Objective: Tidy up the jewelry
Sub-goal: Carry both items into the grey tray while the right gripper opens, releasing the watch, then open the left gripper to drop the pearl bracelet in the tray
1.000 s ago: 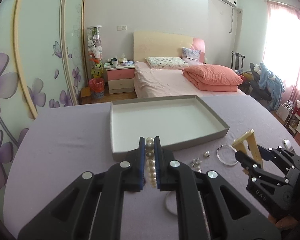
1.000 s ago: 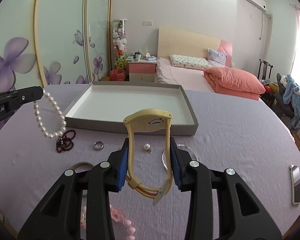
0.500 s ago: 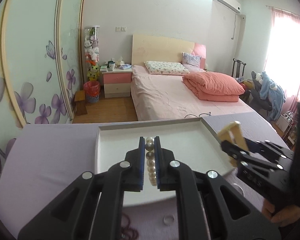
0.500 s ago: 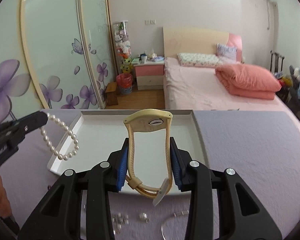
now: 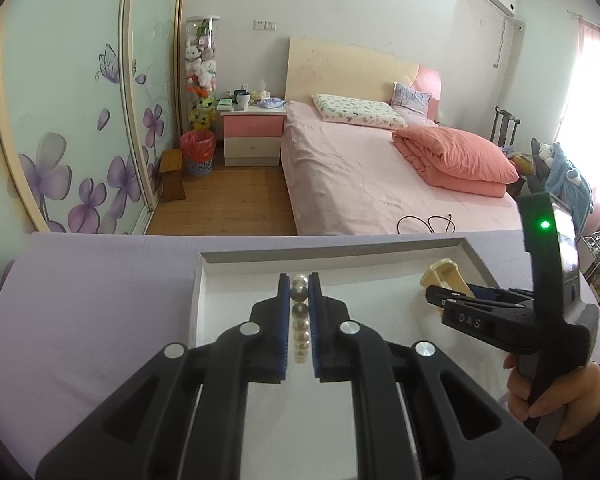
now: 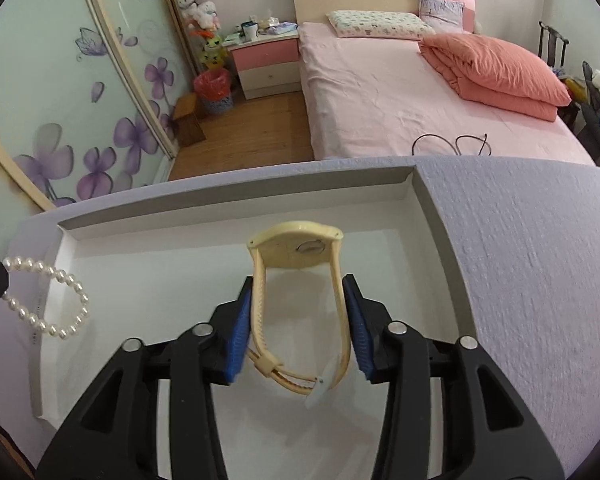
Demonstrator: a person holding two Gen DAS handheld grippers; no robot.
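Both our grippers have moved forward over the white tray [image 6: 428,196].
Left gripper [image 5: 299,292] pinches the pearl bracelet [image 6: 60,300]; right gripper [image 6: 298,312] clamps the cream watch [image 6: 300,244].

Behind the lilac tablecloth [image 5: 84,300] stands a pink bed [image 5: 380,184] with 2 pillows [image 5: 356,110] and a folded coral duvet [image 5: 456,158], a pink nightstand [image 5: 252,136], a red bin [image 5: 197,152] and a flower-painted wardrobe [image 5: 60,120]

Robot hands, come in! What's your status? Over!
Left gripper shut on pearl bracelet. Right gripper shut on yellow watch. Both held over the white tray. Nothing in the way. Over.
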